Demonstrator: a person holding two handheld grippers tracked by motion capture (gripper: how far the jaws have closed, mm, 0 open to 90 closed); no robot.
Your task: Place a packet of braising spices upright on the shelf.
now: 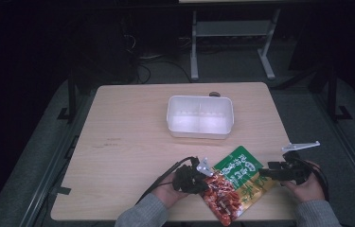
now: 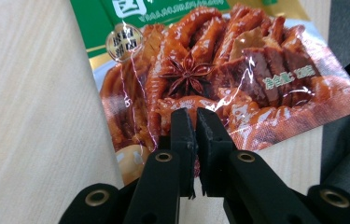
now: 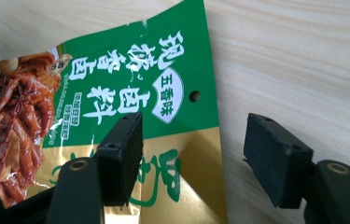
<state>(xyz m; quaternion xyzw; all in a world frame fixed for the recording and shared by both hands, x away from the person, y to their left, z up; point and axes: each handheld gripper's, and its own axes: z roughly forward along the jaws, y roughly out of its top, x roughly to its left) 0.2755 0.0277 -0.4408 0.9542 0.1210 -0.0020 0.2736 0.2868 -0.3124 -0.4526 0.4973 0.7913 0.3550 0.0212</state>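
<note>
A foil snack packet (image 1: 235,176), green at one end with red braised meat printed on the other, lies on the wooden table (image 1: 128,142) near its front edge. My left gripper (image 1: 205,177) is at the packet's red end. In the left gripper view its jaws (image 2: 195,119) are shut on the rim of the packet (image 2: 219,70). My right gripper (image 1: 263,173) is at the green and gold end. It stands open (image 3: 193,140), one jaw over the packet (image 3: 116,84) and the other over bare wood, with the packet's side edge between them.
A white two-compartment container (image 1: 199,98) stands at the middle of the table, beyond the packet. A small round thing (image 1: 214,94) lies at the far edge behind it. The packet's red corner overhangs the front edge. Dark floor and a metal frame lie beyond.
</note>
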